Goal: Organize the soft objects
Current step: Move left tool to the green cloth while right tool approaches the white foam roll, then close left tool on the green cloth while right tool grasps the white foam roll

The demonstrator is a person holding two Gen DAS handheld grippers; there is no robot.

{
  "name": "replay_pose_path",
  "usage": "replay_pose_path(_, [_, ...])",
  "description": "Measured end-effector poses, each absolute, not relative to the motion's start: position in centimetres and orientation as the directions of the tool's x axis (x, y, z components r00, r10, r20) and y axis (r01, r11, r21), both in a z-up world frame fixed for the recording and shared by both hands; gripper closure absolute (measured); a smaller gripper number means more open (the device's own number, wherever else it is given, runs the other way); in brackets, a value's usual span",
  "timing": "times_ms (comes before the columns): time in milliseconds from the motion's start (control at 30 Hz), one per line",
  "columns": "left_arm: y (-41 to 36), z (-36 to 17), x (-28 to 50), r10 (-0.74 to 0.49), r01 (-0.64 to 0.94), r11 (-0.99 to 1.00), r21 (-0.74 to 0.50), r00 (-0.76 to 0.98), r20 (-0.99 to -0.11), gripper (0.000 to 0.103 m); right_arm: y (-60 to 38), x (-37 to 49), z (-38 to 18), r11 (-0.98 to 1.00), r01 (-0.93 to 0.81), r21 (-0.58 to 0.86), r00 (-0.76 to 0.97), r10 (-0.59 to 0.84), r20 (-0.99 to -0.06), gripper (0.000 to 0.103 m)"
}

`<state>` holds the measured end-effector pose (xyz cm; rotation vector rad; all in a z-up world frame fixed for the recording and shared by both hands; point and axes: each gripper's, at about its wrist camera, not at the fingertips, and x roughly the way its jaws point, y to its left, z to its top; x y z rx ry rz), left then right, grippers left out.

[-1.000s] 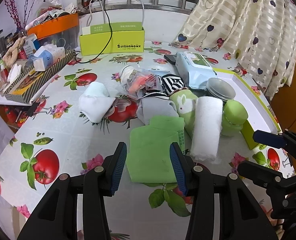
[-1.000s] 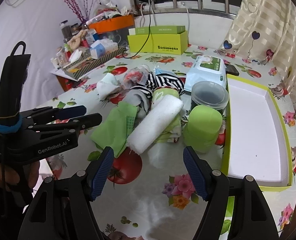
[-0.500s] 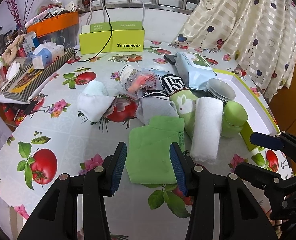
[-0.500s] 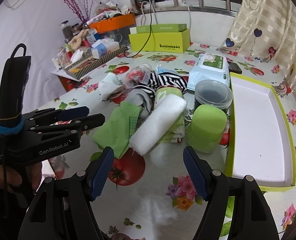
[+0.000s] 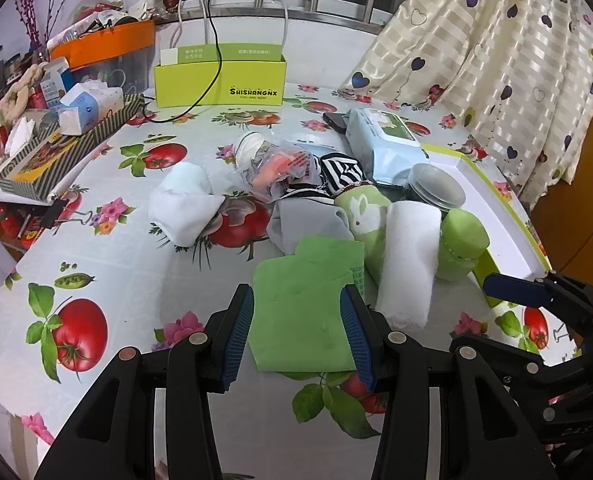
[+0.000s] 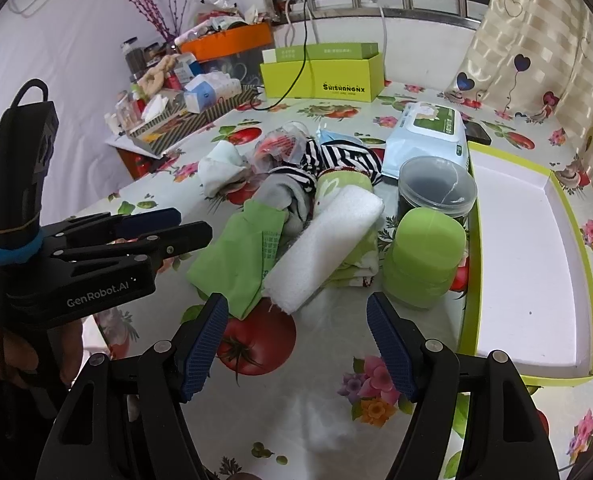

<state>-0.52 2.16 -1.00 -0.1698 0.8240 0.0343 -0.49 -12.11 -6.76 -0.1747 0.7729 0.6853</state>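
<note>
A heap of soft things lies mid-table: a folded green cloth (image 5: 308, 304), a rolled white towel (image 5: 408, 256), a green rabbit-print cloth (image 5: 362, 210), a grey cloth (image 5: 308, 220), a striped garment (image 5: 342, 174) and a white cloth (image 5: 184, 204). My left gripper (image 5: 298, 324) is open, its fingers either side of the green cloth's near end. My right gripper (image 6: 296, 344) is open and empty, above the table in front of the white towel (image 6: 324, 248). The green cloth (image 6: 236, 256) shows to its left.
A white tray with a lime rim (image 6: 528, 248) sits to the right. A green lidded pot (image 6: 424, 256), a clear jar (image 6: 436, 192) and a wipes pack (image 6: 428, 136) stand beside the heap. A lime box (image 5: 220, 80) and a cluttered striped tray (image 5: 56, 148) are at the back.
Both views have shifted slightly; the grippers stay open and hold nothing. The heap has not moved.
</note>
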Motion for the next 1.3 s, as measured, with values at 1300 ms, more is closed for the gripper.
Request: replay_pose_path(1300, [0.5, -5.8, 1.9, -0.058, 0.023, 0.998, -0.056, 0.632, -0.773, 0.049, -10.0, 3.1, -9.0, 0.793, -0.568, 0.219, 0.448, 0.522, -0.725, 0.061])
